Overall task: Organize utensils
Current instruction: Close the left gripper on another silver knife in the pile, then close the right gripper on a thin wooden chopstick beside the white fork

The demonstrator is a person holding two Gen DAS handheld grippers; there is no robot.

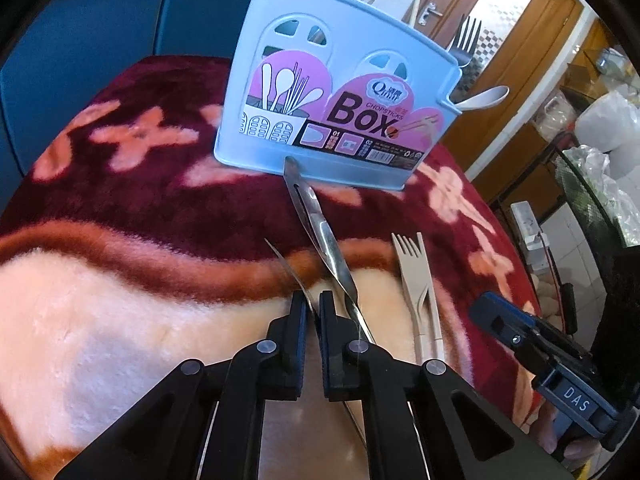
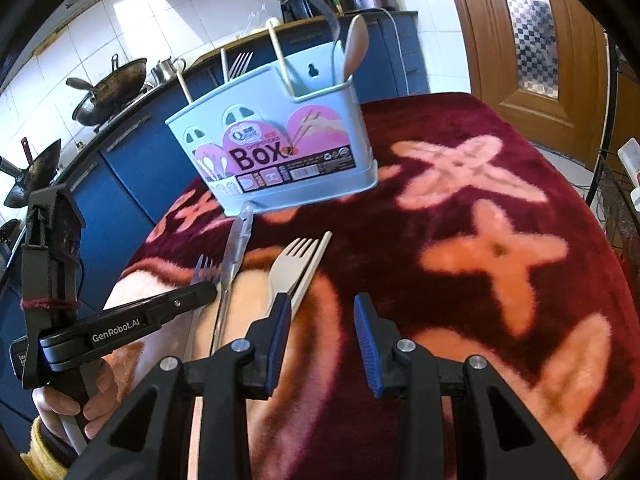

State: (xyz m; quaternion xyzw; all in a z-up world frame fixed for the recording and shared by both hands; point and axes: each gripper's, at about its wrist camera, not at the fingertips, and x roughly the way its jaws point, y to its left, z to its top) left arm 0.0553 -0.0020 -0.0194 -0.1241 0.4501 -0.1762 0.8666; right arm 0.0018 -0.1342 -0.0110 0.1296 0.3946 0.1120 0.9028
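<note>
left gripper clamped on metal fork; thin edge-grip, could twist loose. right gripper released, empty.

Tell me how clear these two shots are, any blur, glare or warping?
Left wrist view: mostly sharp, label on the blue utensil box readable, glare on the steel knife, fisheye bends the blanket edge. Right wrist view: softer, motion blur on the knife and blanket, doorway blown out bright.
</note>
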